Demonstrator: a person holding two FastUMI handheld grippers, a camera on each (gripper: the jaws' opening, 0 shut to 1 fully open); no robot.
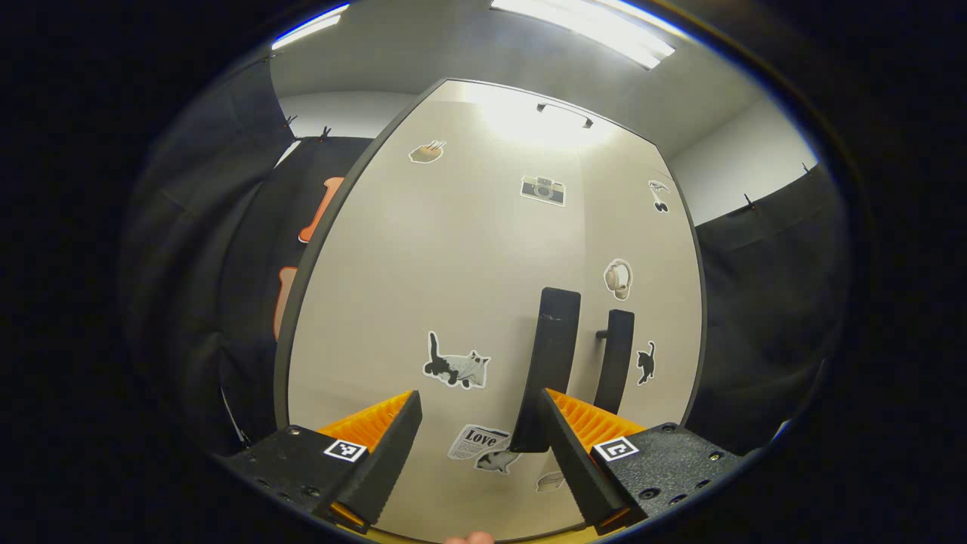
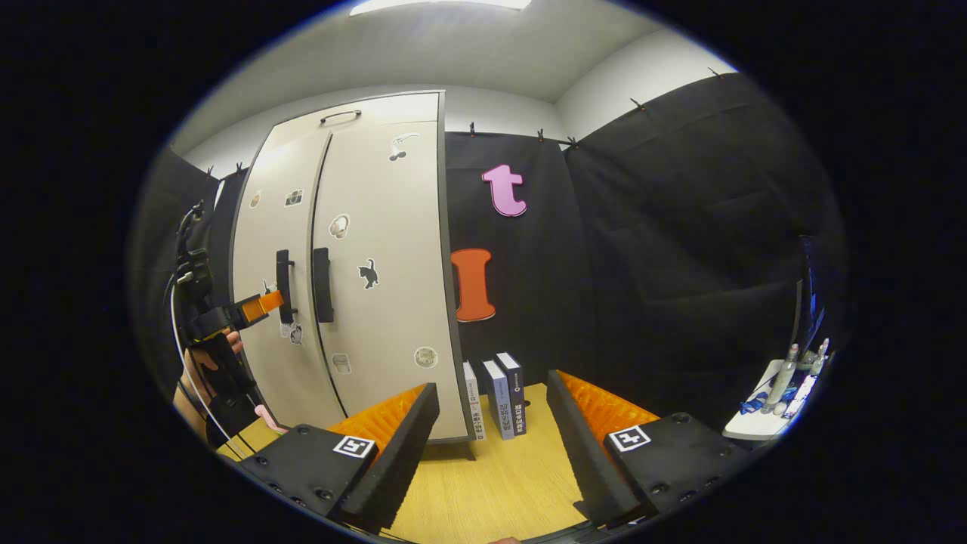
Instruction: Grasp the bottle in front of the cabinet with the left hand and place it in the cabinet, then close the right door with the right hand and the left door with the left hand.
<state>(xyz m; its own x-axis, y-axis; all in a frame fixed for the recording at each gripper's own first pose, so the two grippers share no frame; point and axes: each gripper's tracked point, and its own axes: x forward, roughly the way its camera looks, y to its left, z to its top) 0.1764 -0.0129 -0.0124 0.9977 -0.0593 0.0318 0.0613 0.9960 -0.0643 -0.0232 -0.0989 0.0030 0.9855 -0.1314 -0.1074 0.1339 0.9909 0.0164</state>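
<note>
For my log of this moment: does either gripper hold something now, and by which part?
Nothing is held. The left gripper stands open at the left door handle, and the right gripper is open over the table.

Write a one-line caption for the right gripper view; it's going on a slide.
Left gripper at the left door's handle, both cabinet doors shut; right gripper open above the table.

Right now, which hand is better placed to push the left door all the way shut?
Left. The left tongs are open right at the beige left cabinet door, beside its black bar handle. The right tongs hang back over the wooden table, away from the cabinet.
</note>
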